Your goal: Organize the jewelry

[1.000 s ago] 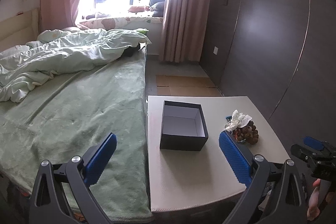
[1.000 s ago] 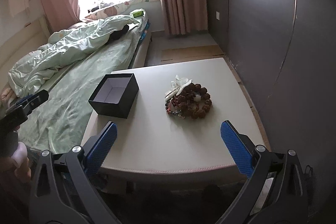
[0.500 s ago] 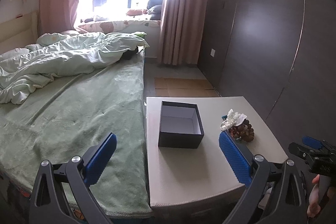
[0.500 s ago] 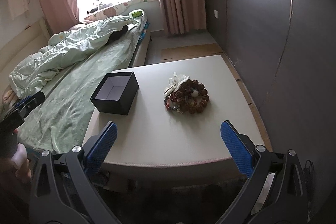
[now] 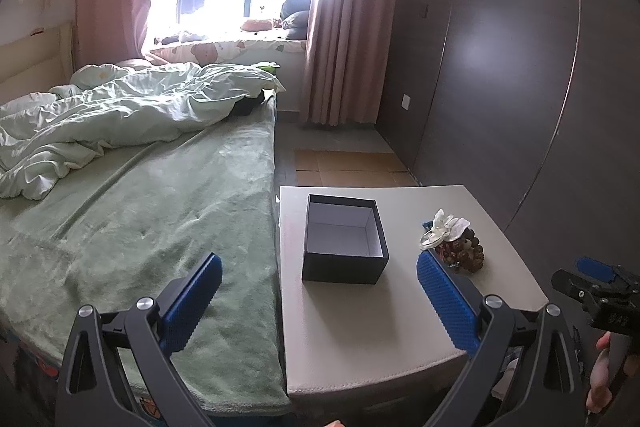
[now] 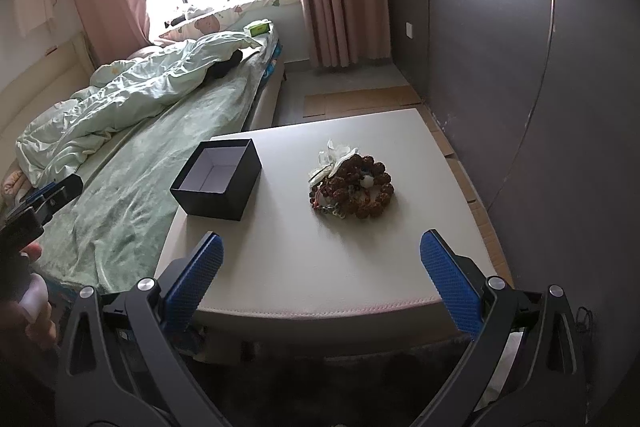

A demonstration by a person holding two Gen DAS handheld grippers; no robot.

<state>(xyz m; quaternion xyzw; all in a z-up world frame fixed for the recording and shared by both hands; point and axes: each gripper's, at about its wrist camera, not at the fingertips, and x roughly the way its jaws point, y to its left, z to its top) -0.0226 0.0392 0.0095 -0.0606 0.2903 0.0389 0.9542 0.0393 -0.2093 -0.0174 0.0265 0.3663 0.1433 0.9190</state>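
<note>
Both grippers are spread wide with nothing in them. My right gripper (image 6: pixel 320 263) hangs off the near edge of the table (image 6: pixel 288 267), with the jewelry pile (image 6: pixel 352 183) well ahead, roughly centred between its fingers. My left gripper (image 5: pixel 318 285) is lined up on the open black box (image 5: pixel 344 247), jewelry off to its right near the right finger.
</note>
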